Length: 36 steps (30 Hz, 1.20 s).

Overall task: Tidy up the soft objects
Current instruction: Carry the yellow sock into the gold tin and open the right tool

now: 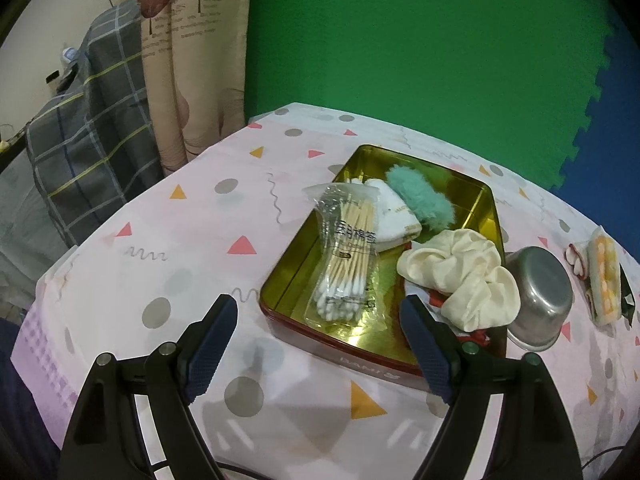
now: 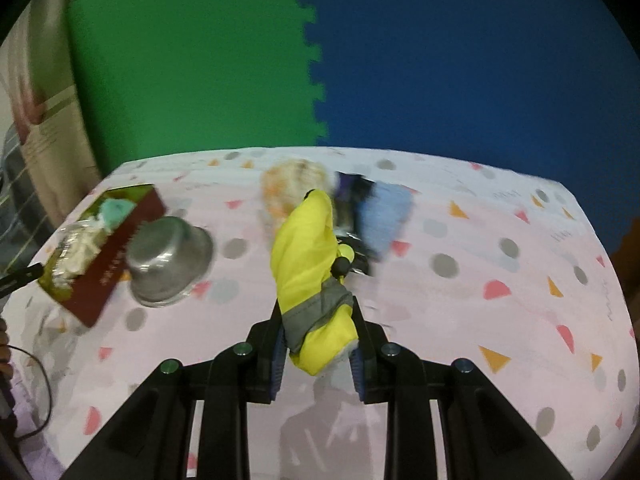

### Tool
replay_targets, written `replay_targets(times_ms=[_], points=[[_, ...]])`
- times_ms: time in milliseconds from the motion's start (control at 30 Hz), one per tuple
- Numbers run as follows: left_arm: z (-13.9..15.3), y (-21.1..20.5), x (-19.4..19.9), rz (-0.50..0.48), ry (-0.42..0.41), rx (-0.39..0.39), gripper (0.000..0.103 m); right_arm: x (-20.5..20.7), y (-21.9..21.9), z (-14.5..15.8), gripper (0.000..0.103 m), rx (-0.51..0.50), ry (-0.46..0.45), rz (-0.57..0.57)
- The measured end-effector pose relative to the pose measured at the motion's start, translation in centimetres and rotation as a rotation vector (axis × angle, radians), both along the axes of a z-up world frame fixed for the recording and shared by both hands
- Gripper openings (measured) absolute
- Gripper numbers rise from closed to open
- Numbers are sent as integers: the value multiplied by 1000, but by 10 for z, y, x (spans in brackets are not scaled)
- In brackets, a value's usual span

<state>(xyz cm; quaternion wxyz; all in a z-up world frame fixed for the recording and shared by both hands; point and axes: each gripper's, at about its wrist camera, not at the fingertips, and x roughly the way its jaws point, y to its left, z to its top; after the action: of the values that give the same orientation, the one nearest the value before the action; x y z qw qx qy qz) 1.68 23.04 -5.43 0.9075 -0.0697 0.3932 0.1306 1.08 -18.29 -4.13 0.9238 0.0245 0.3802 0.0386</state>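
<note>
Left tool (image 1: pixel 318 326) gapes before the tin (image 1: pixel 362 354); right tool (image 2: pixel 318 330) grips a yellow pouch (image 2: pixel 306 256).

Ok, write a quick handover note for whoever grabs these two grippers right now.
Left gripper: open, empty, hovering before the gold tin.
Right gripper: shut on the yellow fabric bundle, lifted above the table.
Done: cotton swabs, white cloth, teal fluffy piece in the tin; cream scrunchie draped over its edge.
Left: yellow bundle, blue cloth, other items behind it. Steel bowl sits beside the tin.
</note>
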Motion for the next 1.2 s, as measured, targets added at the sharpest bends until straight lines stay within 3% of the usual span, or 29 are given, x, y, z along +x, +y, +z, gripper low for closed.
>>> replay_targets(times_ms=[333,767,1200], points=[[2,12,-3,49,-10,-36,81,14,79,12,26,14,-9,193],[3,44,-9,204,-34,-91,83,50,201,19,26,69,-10,432],[1,56,-12,260,-43,-141,87,84,278,-3,27,38,26,500]])
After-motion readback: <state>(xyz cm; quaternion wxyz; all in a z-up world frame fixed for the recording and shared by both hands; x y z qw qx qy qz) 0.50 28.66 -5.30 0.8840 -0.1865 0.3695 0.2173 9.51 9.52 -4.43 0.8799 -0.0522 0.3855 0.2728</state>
